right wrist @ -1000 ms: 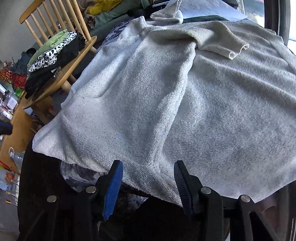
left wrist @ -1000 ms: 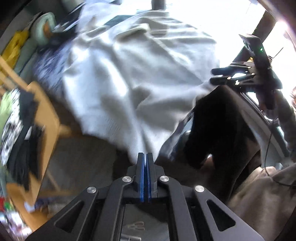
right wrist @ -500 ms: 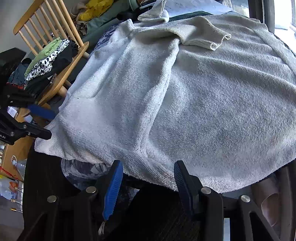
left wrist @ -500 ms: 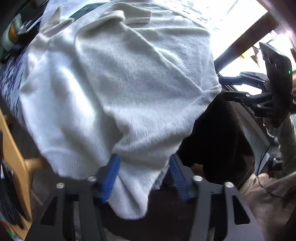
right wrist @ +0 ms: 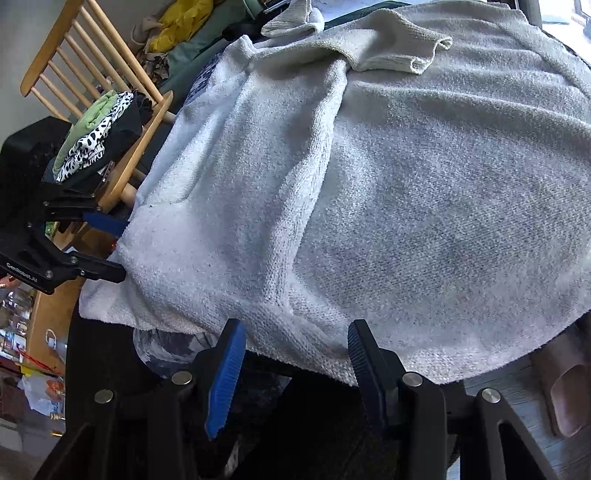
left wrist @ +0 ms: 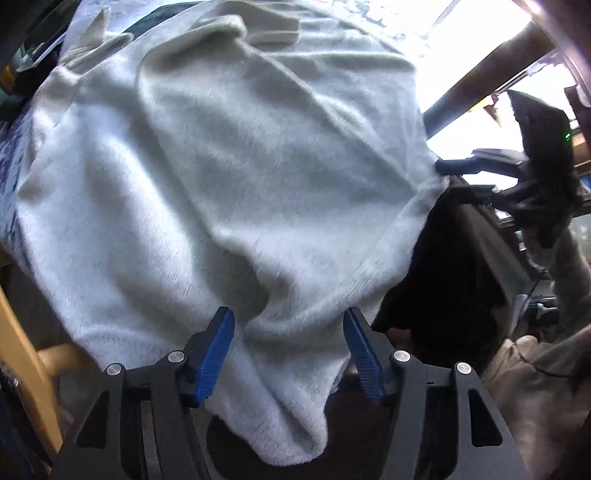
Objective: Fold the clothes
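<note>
A pale grey knitted sweater (left wrist: 229, 177) lies spread over the surface, its hem hanging over the near edge; it fills the right wrist view (right wrist: 406, 192) too. A sleeve (right wrist: 399, 55) is folded across its far part. My left gripper (left wrist: 288, 339) is open, its blue pads on either side of the hem's left corner. My right gripper (right wrist: 291, 354) is open with the hem's edge between its pads. Each gripper shows in the other's view, the left (right wrist: 99, 247) at the left hem corner, the right (left wrist: 465, 177) at the right corner.
A wooden chair (right wrist: 92, 85) stands at the left with a pile of folded clothes (right wrist: 99, 136) on its seat. More clothes, yellow and green (right wrist: 184, 22), lie at the back. A dark cloth (left wrist: 454, 280) hangs below the sweater's hem.
My left gripper was shut and away from the sweater; it has opened and moved up around the hem corner. My right gripper stayed open and moved closer to the hem.
</note>
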The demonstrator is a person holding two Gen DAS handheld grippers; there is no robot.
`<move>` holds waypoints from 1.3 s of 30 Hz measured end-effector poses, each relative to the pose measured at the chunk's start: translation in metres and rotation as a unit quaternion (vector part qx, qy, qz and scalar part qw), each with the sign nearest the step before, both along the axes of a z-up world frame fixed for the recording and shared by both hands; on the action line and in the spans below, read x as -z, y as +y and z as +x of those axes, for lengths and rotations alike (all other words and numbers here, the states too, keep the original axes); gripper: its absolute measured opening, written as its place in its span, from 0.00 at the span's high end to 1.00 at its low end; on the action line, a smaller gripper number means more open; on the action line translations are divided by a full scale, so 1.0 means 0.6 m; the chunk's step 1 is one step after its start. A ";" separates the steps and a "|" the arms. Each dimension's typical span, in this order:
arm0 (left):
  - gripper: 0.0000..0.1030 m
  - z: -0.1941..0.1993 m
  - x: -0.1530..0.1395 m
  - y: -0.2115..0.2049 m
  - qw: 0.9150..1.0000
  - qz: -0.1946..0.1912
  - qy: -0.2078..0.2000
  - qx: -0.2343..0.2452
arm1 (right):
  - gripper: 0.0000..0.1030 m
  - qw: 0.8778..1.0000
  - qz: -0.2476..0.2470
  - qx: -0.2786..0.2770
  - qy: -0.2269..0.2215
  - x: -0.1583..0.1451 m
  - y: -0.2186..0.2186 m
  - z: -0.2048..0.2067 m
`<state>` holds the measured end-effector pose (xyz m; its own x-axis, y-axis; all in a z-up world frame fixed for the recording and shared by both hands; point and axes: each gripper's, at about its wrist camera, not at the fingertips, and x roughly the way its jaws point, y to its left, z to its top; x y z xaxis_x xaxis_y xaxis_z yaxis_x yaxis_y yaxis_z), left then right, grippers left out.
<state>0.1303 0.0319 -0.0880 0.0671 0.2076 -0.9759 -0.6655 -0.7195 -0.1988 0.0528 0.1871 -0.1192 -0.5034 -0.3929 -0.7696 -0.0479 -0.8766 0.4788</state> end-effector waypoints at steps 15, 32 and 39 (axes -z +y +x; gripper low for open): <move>0.80 0.027 0.017 -0.005 0.998 -0.045 -0.035 0.024 | 0.53 1.000 0.013 -0.009 -0.002 0.014 -0.002 -0.007; 0.91 0.152 -0.054 0.005 0.998 -0.056 0.012 -0.013 | 0.53 0.997 0.070 -0.017 -0.007 0.012 -0.024 0.011; 1.00 0.167 -0.022 0.002 0.997 -0.072 -0.015 -0.023 | 0.53 0.993 0.111 -0.043 -0.010 0.009 -0.045 0.016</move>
